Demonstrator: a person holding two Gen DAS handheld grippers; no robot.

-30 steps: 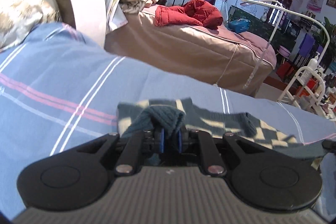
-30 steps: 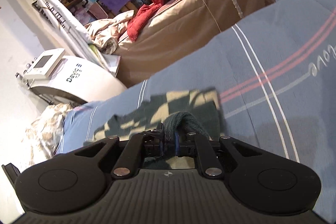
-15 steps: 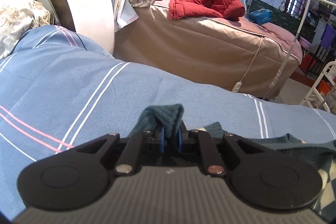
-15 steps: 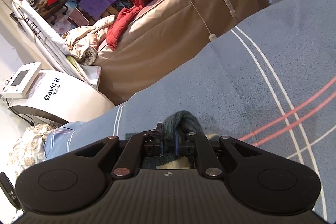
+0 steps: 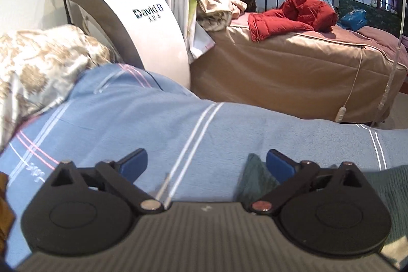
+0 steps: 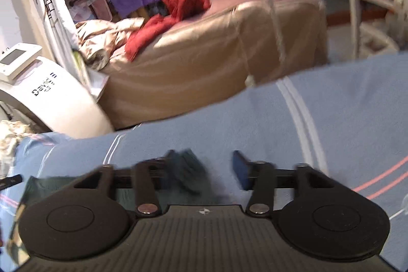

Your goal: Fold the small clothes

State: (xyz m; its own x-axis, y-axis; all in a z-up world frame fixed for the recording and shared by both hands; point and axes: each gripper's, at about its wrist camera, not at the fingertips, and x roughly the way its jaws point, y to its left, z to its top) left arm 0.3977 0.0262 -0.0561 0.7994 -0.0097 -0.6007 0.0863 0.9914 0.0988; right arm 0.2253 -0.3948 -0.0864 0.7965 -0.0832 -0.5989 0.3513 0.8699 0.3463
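While both tongs had clenched dark green knit a second earlier, left tongs [image 5: 207,162] and right tongs [image 6: 207,167] now stood released, jaws wide apart. Knit garment [image 5: 257,177] dropped onto blue striped bedsheet [image 5: 153,124], lying near, beside each tool. Judged: one fold just laid down, smoothing or next fold pending. Garment ribbed, soft, thick. Sheet smooth woven cotton, white and pink lines. Right view motion-blurred.

Black left claw [image 5: 207,165], blue pads [image 5: 134,162], silver screws
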